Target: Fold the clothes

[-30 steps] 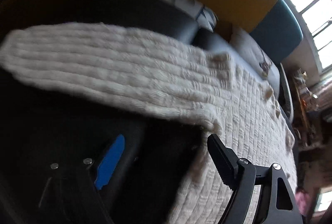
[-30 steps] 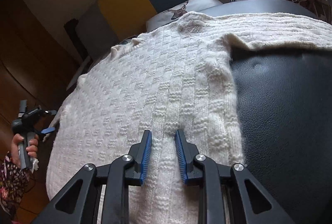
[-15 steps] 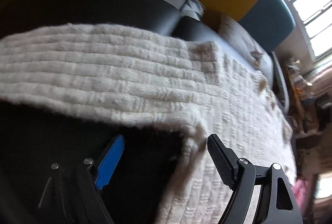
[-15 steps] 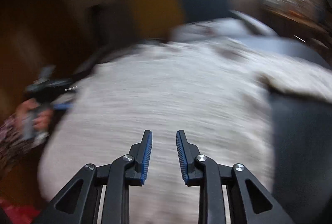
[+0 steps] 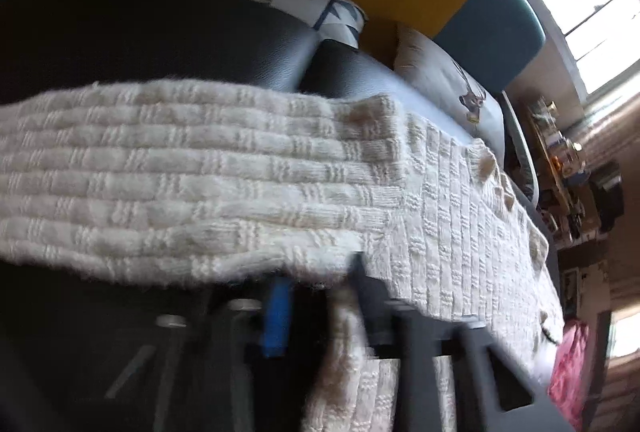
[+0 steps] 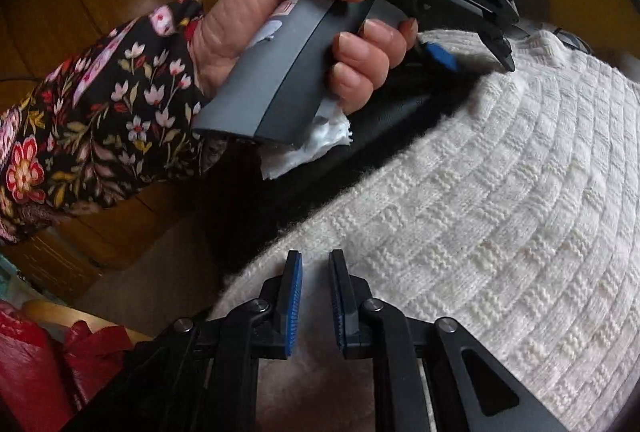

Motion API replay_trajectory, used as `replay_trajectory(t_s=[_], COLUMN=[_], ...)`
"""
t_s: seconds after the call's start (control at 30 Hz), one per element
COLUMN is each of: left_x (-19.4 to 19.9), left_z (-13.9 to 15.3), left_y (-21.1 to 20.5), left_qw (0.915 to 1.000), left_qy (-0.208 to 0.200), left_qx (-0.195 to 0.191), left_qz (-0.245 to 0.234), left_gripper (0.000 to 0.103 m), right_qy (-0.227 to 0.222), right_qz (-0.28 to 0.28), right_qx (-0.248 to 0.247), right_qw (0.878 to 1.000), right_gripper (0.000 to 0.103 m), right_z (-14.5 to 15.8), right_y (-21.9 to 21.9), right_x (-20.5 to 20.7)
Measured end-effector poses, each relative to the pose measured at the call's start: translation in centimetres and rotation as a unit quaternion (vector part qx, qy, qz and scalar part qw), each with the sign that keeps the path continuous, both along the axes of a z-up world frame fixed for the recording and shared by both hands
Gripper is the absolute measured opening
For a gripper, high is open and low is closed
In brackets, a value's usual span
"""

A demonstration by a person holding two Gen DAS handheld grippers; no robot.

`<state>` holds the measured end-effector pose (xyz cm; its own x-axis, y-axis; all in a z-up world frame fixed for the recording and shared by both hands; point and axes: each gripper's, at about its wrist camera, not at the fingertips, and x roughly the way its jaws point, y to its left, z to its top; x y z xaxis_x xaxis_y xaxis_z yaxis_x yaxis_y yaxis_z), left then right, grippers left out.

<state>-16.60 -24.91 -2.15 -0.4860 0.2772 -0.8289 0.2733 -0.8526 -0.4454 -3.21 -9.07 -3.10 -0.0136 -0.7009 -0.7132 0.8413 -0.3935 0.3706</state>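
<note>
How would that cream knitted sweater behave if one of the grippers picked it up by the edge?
Probably floppy: the sweater drapes over the dark leather seat and follows its curve. Its thick, fuzzy knit should catch on the ribbed pads rather than slip. It looks bulky, so likely somewhat heavy, sagging and stretching from the left gripper at its sleeve edge.

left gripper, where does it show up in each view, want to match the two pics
Left wrist view: the left gripper is bottom centre, blurred, at the edge of the cream sweater.
Right wrist view: the same gripper is at the top, held in a hand, tips at the sweater's edge.
Shared landmark: the cream sweater.
</note>
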Motion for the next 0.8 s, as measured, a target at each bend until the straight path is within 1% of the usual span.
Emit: replay_trajectory(t_s=[0.07, 0.13, 0.23, 0.3, 0.33, 0.4, 0.47, 0.5, 0.53, 0.57, 0.6, 0.63, 0.7, 0.77, 0.8], left_x=[-0.3, -0.6, -1.6, -2.2, -2.7, -2.9, -2.7, -2.5, -2.2, -1.6, -0.8, 0.6, 2.5, 4.0, 4.3], left_z=[0.2, 0.6, 0.7, 0.4, 0.0, -0.1, 0.1, 0.1, 0.1, 0.3, 0.5, 0.9, 1.6, 2.1, 2.2], left_y=[-0.1, -0.3, 0.1, 0.4, 0.7, 1.0, 0.8, 0.4, -0.1, -0.9, -1.4, -2.3, -3.1, -3.2, -2.4], left_qw=[1.0000, 0.9997, 0.9983, 0.9960, 0.9949, 0.9938, 0.9956, 0.9973, 0.9992, 0.9999, 0.9995, 0.9984, 0.9962, 0.9938, 0.9943], left_qy=[0.007, 0.016, 0.016, 0.010, 0.007, 0.015, 0.011, 0.005, -0.004, -0.009, -0.008, -0.001, 0.011, 0.026, 0.030], left_qx=[-0.004, -0.013, -0.056, -0.089, -0.101, -0.110, -0.093, -0.073, -0.040, -0.001, 0.022, 0.034, 0.038, 0.041, 0.029], left_qz=[0.005, 0.009, 0.009, 0.004, -0.001, -0.002, -0.001, 0.001, 0.003, 0.008, 0.020, 0.046, 0.078, 0.101, 0.098], left_gripper=[0.007, 0.006, 0.006, 0.006, 0.006, 0.007, 0.011, 0.020, 0.037, 0.047, 0.061, 0.062, 0.062, 0.062, 0.062], right_qy=[0.014, 0.043, 0.086, 0.089, 0.082, 0.067, 0.062, 0.061, 0.062, 0.064, 0.066, 0.065, 0.041, 0.010, -0.003], right_qz=[0.005, 0.012, 0.019, 0.017, 0.015, 0.009, 0.005, 0.003, 0.004, 0.002, -0.012, -0.028, -0.079, -0.169, -0.210], right_qx=[0.015, 0.037, 0.057, 0.051, 0.047, 0.037, 0.033, 0.031, 0.032, 0.031, 0.020, 0.007, -0.040, -0.057, -0.061], right_qw=[1.000, 0.998, 0.994, 0.995, 0.995, 0.997, 0.998, 0.998, 0.998, 0.997, 0.998, 0.997, 0.995, 0.984, 0.976], right_gripper=[0.013, 0.013, 0.013, 0.013, 0.013, 0.013, 0.013, 0.013, 0.014, 0.016, 0.022, 0.022, 0.022, 0.023, 0.023], right_z=[0.1, 0.2, 0.3, 0.1, 0.0, -0.1, -0.1, 0.0, 0.3, 0.7, 1.5, 2.3, 4.0, 4.5, 4.6], right_y=[-0.1, -0.5, -0.9, -0.6, -0.4, -0.1, 0.1, 0.3, 0.4, 0.7, 1.6, 2.6, 6.0, 10.5, 12.7], right_x=[0.3, 0.9, 1.7, 1.5, 1.3, 0.6, 0.3, 0.1, 0.0, -0.2, -0.6, -1.1, -2.9, -5.8, -7.1])
